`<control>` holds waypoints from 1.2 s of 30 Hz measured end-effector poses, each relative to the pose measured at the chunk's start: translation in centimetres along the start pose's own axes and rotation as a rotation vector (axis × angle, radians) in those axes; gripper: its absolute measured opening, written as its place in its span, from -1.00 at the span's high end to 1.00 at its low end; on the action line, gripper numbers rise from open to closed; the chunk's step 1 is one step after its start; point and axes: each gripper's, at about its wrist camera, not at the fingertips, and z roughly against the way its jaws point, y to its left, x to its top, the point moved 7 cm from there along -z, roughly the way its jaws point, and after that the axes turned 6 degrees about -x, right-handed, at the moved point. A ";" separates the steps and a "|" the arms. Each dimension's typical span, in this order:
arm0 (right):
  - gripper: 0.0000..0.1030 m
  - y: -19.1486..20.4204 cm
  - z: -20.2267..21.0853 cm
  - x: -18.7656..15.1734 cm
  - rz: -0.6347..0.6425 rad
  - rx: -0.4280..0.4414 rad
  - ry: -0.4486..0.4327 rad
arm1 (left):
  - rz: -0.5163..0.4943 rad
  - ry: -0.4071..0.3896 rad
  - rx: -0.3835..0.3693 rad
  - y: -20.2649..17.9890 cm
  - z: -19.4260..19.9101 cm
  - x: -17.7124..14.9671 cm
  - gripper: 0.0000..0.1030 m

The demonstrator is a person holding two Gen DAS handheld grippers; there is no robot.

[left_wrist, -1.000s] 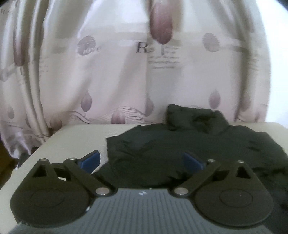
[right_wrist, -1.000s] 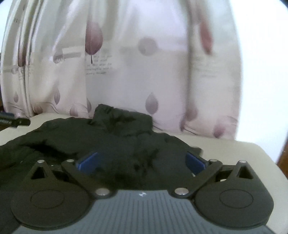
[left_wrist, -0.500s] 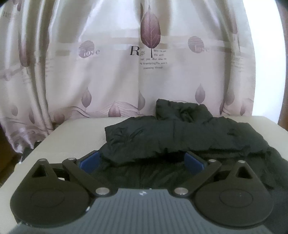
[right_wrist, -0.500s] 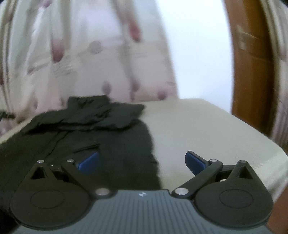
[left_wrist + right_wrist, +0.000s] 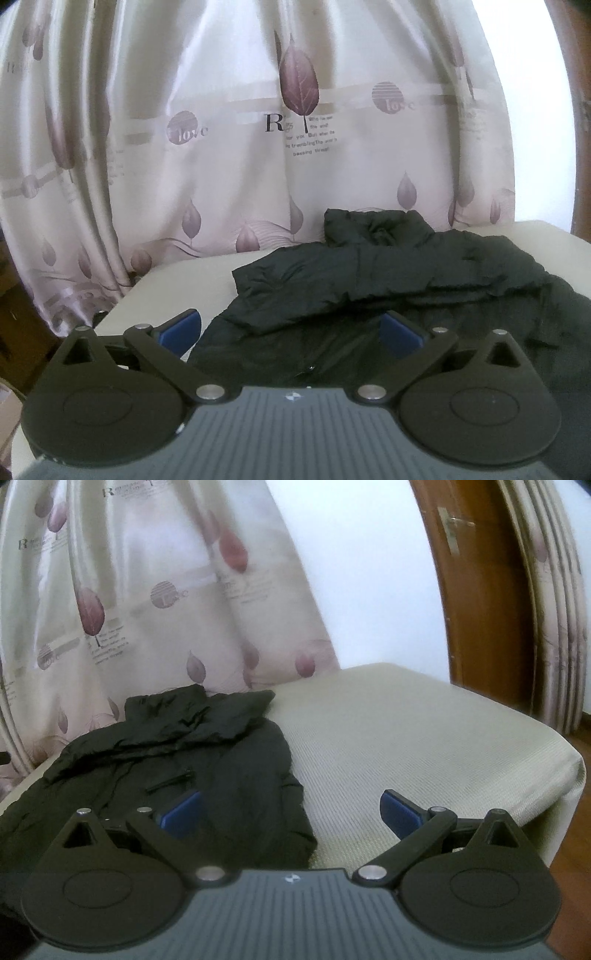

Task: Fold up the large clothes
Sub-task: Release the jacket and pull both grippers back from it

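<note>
Backdrop: leaf-print curtain (image 5: 221,147), wooden door (image 5: 480,590) at right.
Surface: beige cushion (image 5: 406,738).
Garment: black jacket (image 5: 388,288) spread on the cushion's left part, sleeves folded across the chest — probably soft, light, slippery; best pinched at hem or side seam.
Left gripper (image 5: 291,328): jaws apart, empty.
Right gripper (image 5: 291,808): jaws apart, empty — over the jacket's right edge.

**Colours and patterns in front of you**

You have a plain black, crinkled fabric jacket (image 5: 388,291) (image 5: 192,760) lying on a pale beige, finely ribbed cloth surface (image 5: 406,734) (image 5: 184,284). Behind it you see a glossy cream-pink curtain (image 5: 221,147) (image 5: 147,590) printed with mauve leaves, striped mauve discs and small dark lettering. Your left gripper (image 5: 291,328) and right gripper (image 5: 291,812) are black with blue finger pads (image 5: 181,328) (image 5: 400,812) on a grey ribbed body. To your right stands a reddish-brown wooden door frame (image 5: 472,590).
</note>
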 end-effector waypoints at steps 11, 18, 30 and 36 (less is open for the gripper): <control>-1.00 -1.4 -0.6 -0.5 -0.075 -0.027 0.040 | -0.043 0.012 0.004 -0.6 -0.1 -0.3 -1.00; -1.00 -0.7 -0.9 -1.1 -0.020 -0.031 0.079 | 0.092 0.087 -0.073 1.1 -0.7 -2.6 -1.00; -1.00 1.2 -0.8 1.0 0.179 -0.231 0.108 | 0.393 0.144 -0.007 11.4 2.1 -9.6 -1.00; -1.00 3.7 -0.2 2.5 0.288 -0.273 0.100 | 0.374 0.174 0.033 11.9 2.2 -10.1 -1.00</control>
